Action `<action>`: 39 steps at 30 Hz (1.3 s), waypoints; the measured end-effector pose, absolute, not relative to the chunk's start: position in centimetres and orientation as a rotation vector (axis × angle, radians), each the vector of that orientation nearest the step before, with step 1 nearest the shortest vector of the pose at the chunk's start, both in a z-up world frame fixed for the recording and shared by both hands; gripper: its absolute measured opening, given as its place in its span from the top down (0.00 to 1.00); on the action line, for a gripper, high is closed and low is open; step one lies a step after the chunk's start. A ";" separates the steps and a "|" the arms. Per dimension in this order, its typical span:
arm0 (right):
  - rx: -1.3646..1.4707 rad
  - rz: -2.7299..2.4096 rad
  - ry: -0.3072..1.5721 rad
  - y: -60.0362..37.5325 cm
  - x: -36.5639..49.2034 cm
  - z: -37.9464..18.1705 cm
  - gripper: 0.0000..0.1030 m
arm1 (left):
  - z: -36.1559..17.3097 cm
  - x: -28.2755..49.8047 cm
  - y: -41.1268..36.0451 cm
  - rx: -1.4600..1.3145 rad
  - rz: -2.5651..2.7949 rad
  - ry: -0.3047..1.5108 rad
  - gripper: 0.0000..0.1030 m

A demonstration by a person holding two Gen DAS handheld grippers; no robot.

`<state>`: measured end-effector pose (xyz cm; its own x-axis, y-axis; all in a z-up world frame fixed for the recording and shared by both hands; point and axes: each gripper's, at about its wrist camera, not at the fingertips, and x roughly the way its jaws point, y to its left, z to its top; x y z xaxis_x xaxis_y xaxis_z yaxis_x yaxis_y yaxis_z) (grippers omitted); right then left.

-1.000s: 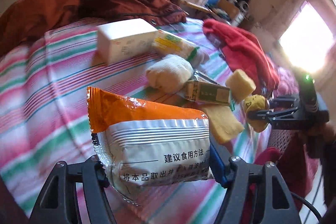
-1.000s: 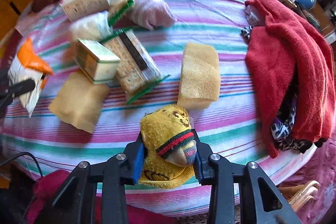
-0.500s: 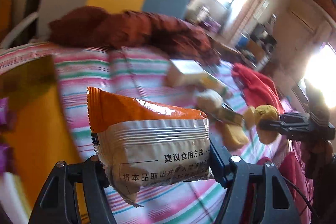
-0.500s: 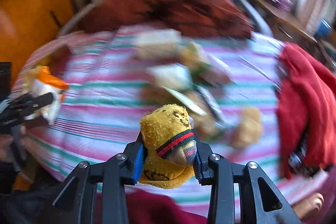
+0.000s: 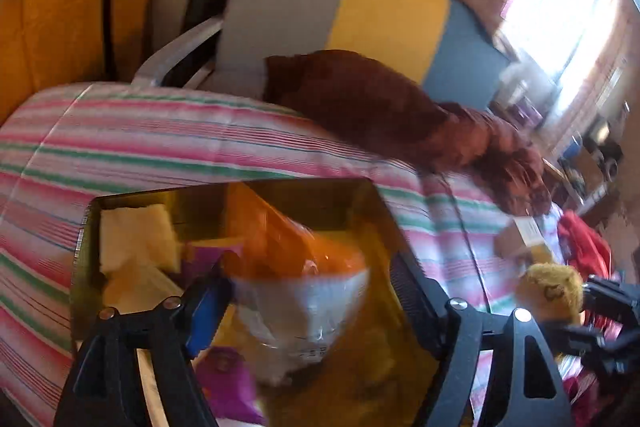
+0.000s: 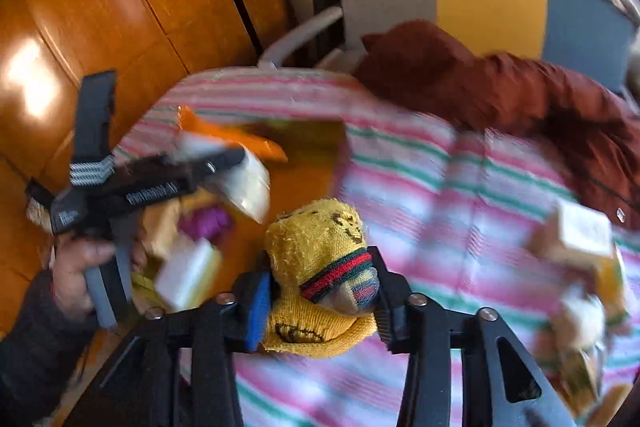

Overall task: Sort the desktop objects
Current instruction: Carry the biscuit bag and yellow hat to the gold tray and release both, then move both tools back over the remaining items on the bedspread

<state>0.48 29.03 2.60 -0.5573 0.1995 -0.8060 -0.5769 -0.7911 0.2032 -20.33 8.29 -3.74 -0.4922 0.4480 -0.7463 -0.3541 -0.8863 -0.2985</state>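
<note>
**Q:** Left wrist view: what are your jaws doing?

**A:** My left gripper (image 5: 308,291) is hanging over the amber bin (image 5: 240,187), which is sitting on the striped table (image 5: 120,147) near its left edge. The jaws are opening, and the orange-and-white snack packet (image 5: 296,291) is lying blurred between them. A gap is showing at each pad, so nothing is pressing on it. Under it, a pale sponge (image 5: 136,235) is lying in the bin's far left corner and a purple packet (image 5: 228,379) is lying at its near side. A brown jacket (image 5: 380,107) is draping over the table's far edge. The yellow sock (image 5: 552,291) is showing at the right margin.

**Q:** And the right wrist view?

**A:** My right gripper (image 6: 320,287) is pointing down over the table, just right of the bin. These jaws are opening as well, at a middling width. The sock is sitting between them with both pads touching its sides. My left hand (image 6: 76,267) is gripping the other tool over the bin. A white box (image 6: 584,231) is blurring toward the table's right edge.
</note>
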 end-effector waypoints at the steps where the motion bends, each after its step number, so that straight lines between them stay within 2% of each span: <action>1: -1.118 2.360 0.660 29.1 -0.8 2.7 0.38 | -3.7 -20.7 7.8 -1.235 2.390 -0.147 0.15; 2: -1.098 2.370 0.686 29.2 -1.9 2.8 0.29 | -3.5 -20.7 7.1 -1.217 2.409 -0.158 0.15; 3: -1.079 2.375 0.698 29.2 -2.7 2.8 0.27 | -3.3 -20.4 6.5 -1.198 2.423 -0.180 0.15; 7: -1.098 2.390 0.740 28.6 -3.8 2.1 0.25 | -3.1 -18.9 3.6 -1.166 2.435 -0.290 0.15; 11: -1.158 2.372 0.718 27.2 -2.9 0.9 0.22 | -3.1 -16.0 2.1 -1.146 2.496 -0.269 0.15; 15: -1.179 2.340 0.691 25.6 -0.8 -0.3 0.15 | -3.6 -12.7 2.0 -1.140 2.502 -0.251 0.16; 24: -1.164 2.289 0.562 22.6 3.2 -1.0 0.10 | -3.7 -7.9 4.2 -1.176 2.526 -0.112 0.16; 39: -1.102 2.249 0.587 21.8 7.4 -2.1 0.08 | -3.0 -3.6 7.3 -1.147 2.539 0.102 0.16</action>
<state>7.35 21.81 -2.09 -0.5043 0.2910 -0.8130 -0.6513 -0.7464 0.1368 -3.60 7.32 -3.05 -0.6099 0.2861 -0.7390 -0.3444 -0.9356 -0.0780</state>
